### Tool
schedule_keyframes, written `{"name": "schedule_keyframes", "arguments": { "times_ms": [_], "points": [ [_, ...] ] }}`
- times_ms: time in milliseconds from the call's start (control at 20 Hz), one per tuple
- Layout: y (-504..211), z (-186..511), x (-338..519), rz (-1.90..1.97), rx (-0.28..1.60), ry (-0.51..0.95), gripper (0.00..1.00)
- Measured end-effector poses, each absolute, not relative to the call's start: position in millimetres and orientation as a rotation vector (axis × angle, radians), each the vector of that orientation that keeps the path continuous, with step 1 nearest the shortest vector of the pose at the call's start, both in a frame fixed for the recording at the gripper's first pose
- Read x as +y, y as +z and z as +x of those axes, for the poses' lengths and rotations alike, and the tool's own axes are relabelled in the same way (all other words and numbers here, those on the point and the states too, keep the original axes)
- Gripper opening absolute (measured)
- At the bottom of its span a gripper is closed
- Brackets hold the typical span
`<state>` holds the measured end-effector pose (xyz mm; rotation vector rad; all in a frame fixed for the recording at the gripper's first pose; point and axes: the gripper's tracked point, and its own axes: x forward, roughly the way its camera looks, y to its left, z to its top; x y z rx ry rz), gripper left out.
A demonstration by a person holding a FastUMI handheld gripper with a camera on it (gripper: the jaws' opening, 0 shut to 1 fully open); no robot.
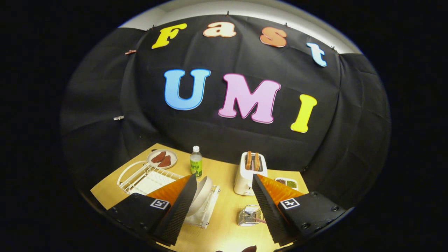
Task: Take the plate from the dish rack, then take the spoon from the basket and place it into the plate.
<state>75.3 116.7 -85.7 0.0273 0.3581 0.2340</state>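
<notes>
On the far left of the wooden desk (224,231) sits a small dish (162,158) with two reddish-brown pieces on it. Just nearer stands the white wire dish rack (147,178), and the pale plate (202,194) stands on edge in its right end, partly hidden behind the left finger (180,206). A bottle (196,161) with a green label stands beyond the rack, near the booth wall. The tool (224,206) hangs above the desk with its fingers spread wide and nothing between them but bare desk. Right of the gap, a small metal basket (249,215) sits close against the right finger, a thin pinkish handle, probably the spoon, poking out. Farther back stands a white toaster (249,175) with two slices in its slots, and right of it a small tray (287,182) of dark and green bits.
</notes>
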Motion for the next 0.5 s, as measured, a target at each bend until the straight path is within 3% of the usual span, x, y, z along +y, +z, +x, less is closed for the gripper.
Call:
{"name": "schedule_keyframes", "arguments": {
  "times_ms": [400,500],
  "points": [
    [-206,128,177,-0.031,0.683,0.205,0.95],
    [-230,137,188,-0.033,0.739,0.182,0.87]
  ]
}}
